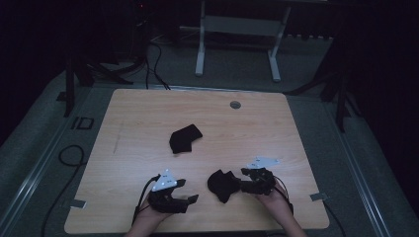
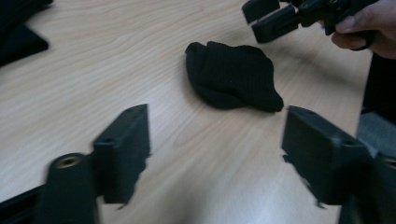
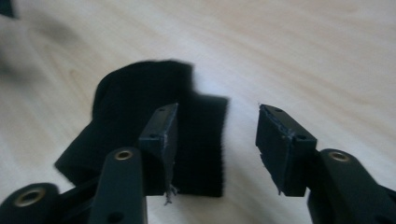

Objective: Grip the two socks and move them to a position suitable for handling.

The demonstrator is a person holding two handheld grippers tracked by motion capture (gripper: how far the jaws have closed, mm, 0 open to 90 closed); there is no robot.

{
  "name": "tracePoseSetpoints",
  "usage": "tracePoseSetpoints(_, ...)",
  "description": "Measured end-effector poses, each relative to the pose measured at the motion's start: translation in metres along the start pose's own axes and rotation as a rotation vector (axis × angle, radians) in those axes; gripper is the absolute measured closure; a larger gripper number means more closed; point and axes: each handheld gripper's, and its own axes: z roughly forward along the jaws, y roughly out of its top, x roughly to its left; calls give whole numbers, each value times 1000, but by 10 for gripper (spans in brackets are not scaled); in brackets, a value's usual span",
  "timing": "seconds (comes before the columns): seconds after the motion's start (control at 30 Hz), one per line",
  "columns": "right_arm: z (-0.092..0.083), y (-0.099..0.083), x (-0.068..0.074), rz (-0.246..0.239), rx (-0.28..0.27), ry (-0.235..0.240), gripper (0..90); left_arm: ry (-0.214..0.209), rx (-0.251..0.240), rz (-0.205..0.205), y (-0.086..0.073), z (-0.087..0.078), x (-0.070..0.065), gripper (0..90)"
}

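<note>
On the wooden table (image 1: 148, 118), two dark fabric items are lying well apart from each other. Near the table centre, a second black sock (image 1: 185, 138) is resting by itself, clear of both grippers. A grey round grommet (image 1: 235, 104) is sitting in the tabletop near the far edge. Nothing is standing between either gripper and the near sock.

Toward the near edge, slightly right of centre, the black sock (image 1: 222, 184) is lying flat on the wood, bunched into a compact folded lump. In the left gripper view the black sock (image 2: 232, 74) is showing a fine ribbed knit, a rounded bulge at one end and a tapered corner at the other. In the right gripper view a straight-cut cuff edge of the black sock (image 3: 135, 112) is facing the camera.

In the high view its long axis is running roughly from the far left to the near right, though the bunching is making this hard to judge.

The right gripper (image 1: 243, 178) is sitting just beside the sock's right side; in its own view the right gripper (image 3: 215, 140) is holding its jaws spread, one jaw over the fabric, nothing pinched. The left gripper (image 1: 188, 191) is sitting left of the sock, apart from it, jaws spread and pointing toward it.
</note>
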Motion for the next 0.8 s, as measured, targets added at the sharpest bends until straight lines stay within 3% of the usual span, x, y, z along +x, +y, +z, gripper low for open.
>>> tracePoseSetpoints(0.23, 17, -4, 0, -21, 62, 8, 527, -39, 90, 18, 11, 34, 0, 397)
tracePoseSetpoints(0.4, 21, -7, 1, -37, 91, 15, 638, -55, 133, 4, 17, 51, 6, 435)
tracePoseSetpoints(0.63, 22, -6, 5, -63, 101, 34, 757, -86, 193, 25, 23, 70, 9, 509)
tracePoseSetpoints(0.8, 22, -6, 6, -71, 98, 43, 798, -99, 208, 69, 27, 80, 4, 659)
